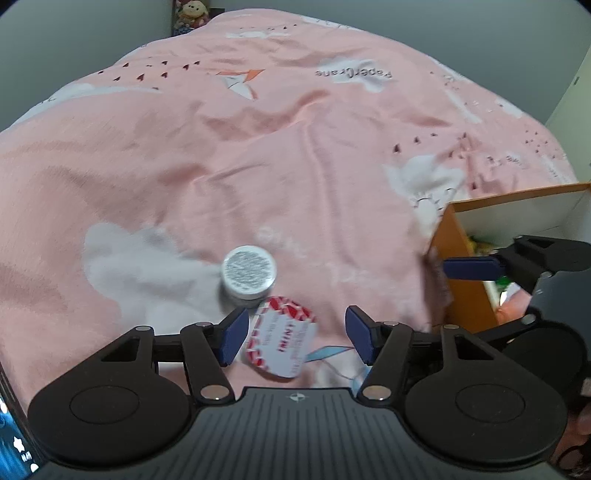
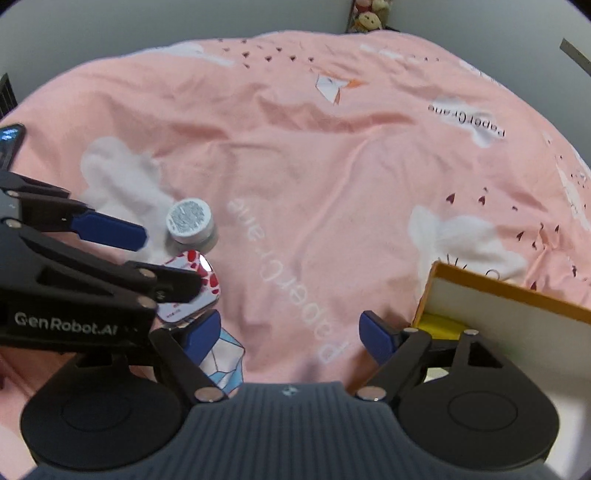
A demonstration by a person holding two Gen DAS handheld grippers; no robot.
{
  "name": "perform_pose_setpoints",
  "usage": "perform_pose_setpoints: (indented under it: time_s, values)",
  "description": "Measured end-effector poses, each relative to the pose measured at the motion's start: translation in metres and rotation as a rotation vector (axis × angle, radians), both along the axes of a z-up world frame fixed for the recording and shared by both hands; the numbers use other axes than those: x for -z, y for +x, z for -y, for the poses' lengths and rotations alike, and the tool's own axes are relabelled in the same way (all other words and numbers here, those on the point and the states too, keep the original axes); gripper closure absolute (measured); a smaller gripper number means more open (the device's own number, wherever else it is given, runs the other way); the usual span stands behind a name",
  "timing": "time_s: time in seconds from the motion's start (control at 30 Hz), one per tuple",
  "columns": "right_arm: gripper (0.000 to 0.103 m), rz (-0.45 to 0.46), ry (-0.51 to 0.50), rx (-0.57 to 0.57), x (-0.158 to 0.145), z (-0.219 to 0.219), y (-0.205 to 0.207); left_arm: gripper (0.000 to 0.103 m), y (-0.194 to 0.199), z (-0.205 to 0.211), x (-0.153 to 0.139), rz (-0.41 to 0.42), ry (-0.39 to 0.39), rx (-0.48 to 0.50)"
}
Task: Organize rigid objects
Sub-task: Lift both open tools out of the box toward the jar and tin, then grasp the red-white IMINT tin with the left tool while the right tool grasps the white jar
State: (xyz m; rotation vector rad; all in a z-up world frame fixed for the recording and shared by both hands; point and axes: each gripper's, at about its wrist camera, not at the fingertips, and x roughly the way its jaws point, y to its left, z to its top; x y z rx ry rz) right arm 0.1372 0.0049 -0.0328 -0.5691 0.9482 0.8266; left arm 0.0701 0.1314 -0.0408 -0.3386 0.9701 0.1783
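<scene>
A flat red-and-white mint tin [image 1: 281,336] lies on the pink bedspread, between the open fingers of my left gripper [image 1: 295,338]. It also shows in the right wrist view [image 2: 192,291], partly hidden behind the left gripper [image 2: 155,258]. A small round silver jar [image 1: 249,271] with a printed label stands just beyond the tin; it shows in the right wrist view [image 2: 190,223] too. My right gripper [image 2: 291,339] is open and empty over the bedspread, beside an orange-edged box [image 2: 509,314].
The orange-edged white box [image 1: 480,236] stands at the right with yellow and green items inside; my right gripper's finger [image 1: 472,267] reaches across it. A phone [image 2: 9,142] lies at the far left. Plush toys [image 1: 190,14] sit beyond the bed.
</scene>
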Motion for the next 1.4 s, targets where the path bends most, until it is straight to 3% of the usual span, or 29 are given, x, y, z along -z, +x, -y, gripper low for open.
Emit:
perform_pose_setpoints:
  time_s: [0.3,0.47,0.6,0.87,1.0,1.27,1.4]
  values:
    - [0.024,-0.050,0.001,0.026,0.016,0.003,0.016,0.032,0.003,-0.011,0.020,-0.032,-0.042,-0.026]
    - [0.043,-0.056,0.001,-0.008,0.022,0.002,0.020,0.032,0.005,-0.010,0.026,-0.051,-0.035,-0.018]
    - [0.050,-0.032,-0.041,-0.076,0.025,-0.004,0.022,0.032,0.007,-0.007,0.029,-0.050,-0.014,0.000]
    - [0.050,-0.030,-0.047,-0.104,0.023,-0.011,0.031,0.036,0.017,-0.004,0.040,-0.075,0.008,0.028]
    - [0.048,-0.051,-0.042,-0.096,0.025,-0.009,0.036,0.028,0.022,0.009,0.045,-0.103,0.055,0.093]
    - [0.043,-0.072,-0.021,-0.093,0.025,-0.008,0.040,0.028,0.028,0.024,0.054,-0.157,0.161,0.147]
    - [0.043,-0.076,-0.027,-0.101,0.028,-0.009,0.039,0.041,0.026,0.024,0.053,-0.156,0.176,0.141]
